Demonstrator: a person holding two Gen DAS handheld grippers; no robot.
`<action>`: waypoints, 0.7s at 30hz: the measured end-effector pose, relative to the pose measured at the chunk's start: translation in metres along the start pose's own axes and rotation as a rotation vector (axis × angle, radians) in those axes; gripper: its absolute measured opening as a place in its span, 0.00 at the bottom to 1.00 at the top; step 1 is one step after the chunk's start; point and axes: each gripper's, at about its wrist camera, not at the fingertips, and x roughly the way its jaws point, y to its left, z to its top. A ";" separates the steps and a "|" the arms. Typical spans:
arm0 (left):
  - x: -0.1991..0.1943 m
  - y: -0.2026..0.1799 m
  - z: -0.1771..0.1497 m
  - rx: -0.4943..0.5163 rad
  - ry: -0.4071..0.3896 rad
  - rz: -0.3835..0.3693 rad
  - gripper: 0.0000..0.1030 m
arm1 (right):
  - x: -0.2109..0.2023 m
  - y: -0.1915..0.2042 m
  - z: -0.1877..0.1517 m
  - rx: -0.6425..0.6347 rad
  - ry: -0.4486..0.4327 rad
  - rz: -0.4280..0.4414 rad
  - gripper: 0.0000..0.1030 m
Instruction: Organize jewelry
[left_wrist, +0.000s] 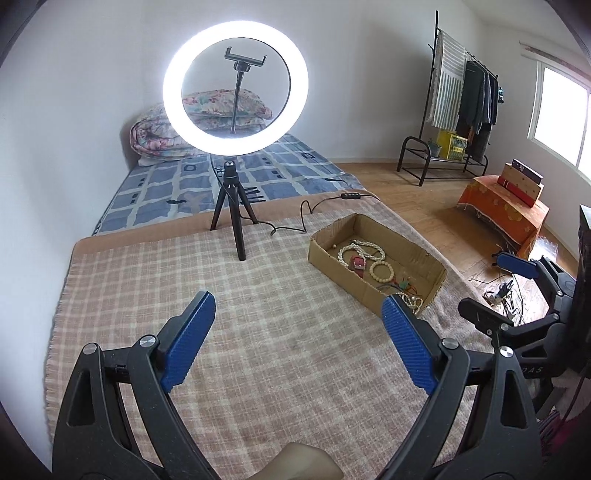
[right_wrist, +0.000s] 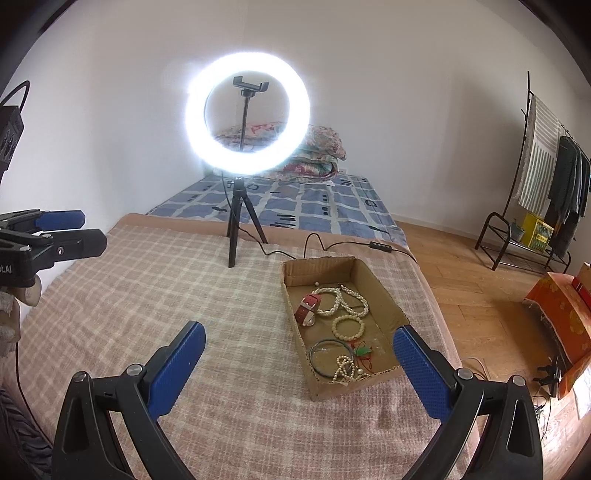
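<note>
The shallow brown cardboard tray (right_wrist: 373, 280) sits on the pink-and-cream checked blanket (right_wrist: 155, 295) ahead and to the right of both pairs of jaws, and all the jewelry visible lies inside it. The left gripper (left_wrist: 297, 341) has its blue-padded jaws spread wide with nothing between them, over bare blanket; the right gripper (right_wrist: 303, 363) is likewise wide and empty, its right jaw overlapping the tray's near right corner in the right wrist view. Nearest those jaws lies a tangled string of small white pearls (right_wrist: 345, 367), beside a thin dark metal bangle (right_wrist: 328, 354) and a small green-and-red charm on cord (right_wrist: 364, 350); farther off are a cream beaded bracelet (right_wrist: 348, 326), a long looped white pearl necklace (right_wrist: 343, 297) and a red leather watch strap (right_wrist: 308, 304). All of it is probably light. The strings are limp and will likely sag, slide and snag on each other (pinch a bunched section, lift slowly). The bangle is stiff, thin and likely slippery, so grip across its rim. The strap is flat and grippy; take it mid-length. The thin-walled tray may shift if nudged.
</note>
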 end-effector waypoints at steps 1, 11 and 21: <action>-0.001 0.000 -0.002 0.001 0.000 0.002 0.91 | 0.000 0.000 -0.001 0.005 0.002 0.004 1.00; 0.001 0.002 -0.028 0.002 0.012 0.017 0.91 | 0.007 -0.006 -0.004 0.039 0.007 -0.018 1.00; 0.001 0.001 -0.041 0.032 0.005 0.039 0.92 | 0.016 -0.004 -0.008 0.049 0.011 -0.039 1.00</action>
